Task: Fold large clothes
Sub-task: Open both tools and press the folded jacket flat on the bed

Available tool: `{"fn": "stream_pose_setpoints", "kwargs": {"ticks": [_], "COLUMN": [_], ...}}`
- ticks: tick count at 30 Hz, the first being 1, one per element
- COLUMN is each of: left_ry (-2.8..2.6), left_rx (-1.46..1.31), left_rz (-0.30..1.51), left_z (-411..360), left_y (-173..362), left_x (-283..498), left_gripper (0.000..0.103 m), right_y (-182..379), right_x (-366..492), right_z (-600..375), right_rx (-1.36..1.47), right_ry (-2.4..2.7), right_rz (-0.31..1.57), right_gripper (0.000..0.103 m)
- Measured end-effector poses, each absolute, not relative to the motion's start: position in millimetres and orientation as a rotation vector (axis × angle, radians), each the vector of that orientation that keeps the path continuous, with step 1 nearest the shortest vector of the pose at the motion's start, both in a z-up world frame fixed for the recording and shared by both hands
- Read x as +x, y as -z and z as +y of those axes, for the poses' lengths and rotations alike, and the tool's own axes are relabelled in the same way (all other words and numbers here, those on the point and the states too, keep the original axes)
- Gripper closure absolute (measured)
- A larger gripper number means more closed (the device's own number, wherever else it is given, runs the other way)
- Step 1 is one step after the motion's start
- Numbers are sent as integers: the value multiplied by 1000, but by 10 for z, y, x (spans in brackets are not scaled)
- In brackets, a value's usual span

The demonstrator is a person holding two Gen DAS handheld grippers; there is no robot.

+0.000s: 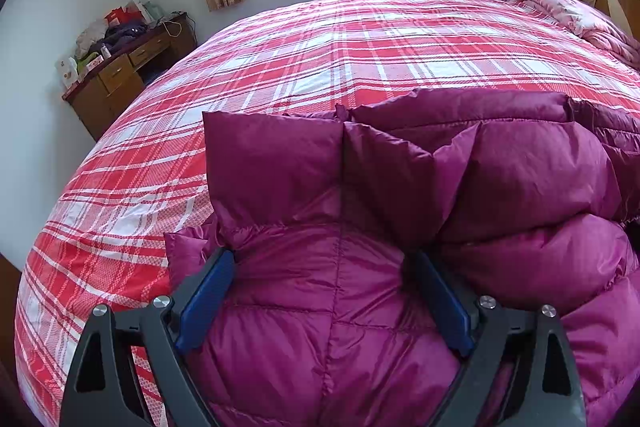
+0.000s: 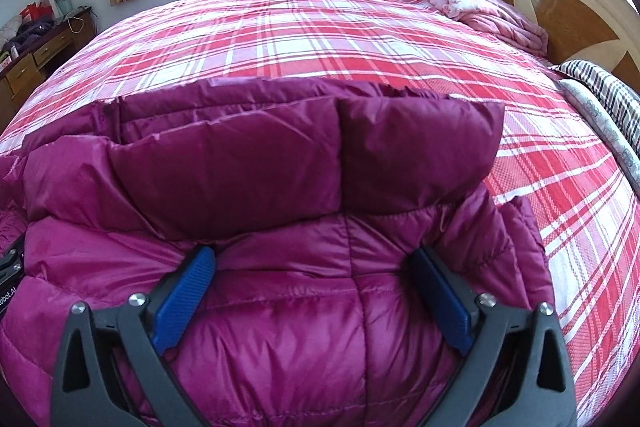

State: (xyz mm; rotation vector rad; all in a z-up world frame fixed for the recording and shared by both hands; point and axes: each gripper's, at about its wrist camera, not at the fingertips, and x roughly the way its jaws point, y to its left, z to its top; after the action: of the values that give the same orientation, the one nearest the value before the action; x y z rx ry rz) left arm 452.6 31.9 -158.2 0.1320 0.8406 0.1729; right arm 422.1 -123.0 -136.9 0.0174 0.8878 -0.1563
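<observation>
Both grippers, left gripper and right gripper, stand spread wide over the magenta down jacket, gripping nothing. It lies folded at the plaid bed's near edge. Recommended: press trapped air out, then square the far fold.

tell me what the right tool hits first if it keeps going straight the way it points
Most likely the magenta puffer jacket: the right tool is angled down with its open jaws already straddling the quilted fabric, whose folded-over flap lies just ahead.

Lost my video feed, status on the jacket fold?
Left gripper and right gripper open, jaws wide astride the purple puffer jacket. Jacket bunched on plaid bedspread. Nothing in the way.
</observation>
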Motion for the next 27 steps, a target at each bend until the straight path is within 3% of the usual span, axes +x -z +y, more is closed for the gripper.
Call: {"fn": "stream_pose_setpoints", "kwargs": {"ticks": [11, 27], "left_ry": [-155, -145], "left_rx": [53, 140], "left_rz": [792, 774], "left_z": [436, 236], "left_y": [1355, 1460], "left_x": [4245, 4178], "left_gripper": [11, 11], "right_y": [1000, 1412], "right_x": [3664, 3685], "right_z": [-926, -504], "right_rx": [59, -101], "right_ry": [20, 16], "right_rz": [790, 841], "right_gripper": [5, 0]}}
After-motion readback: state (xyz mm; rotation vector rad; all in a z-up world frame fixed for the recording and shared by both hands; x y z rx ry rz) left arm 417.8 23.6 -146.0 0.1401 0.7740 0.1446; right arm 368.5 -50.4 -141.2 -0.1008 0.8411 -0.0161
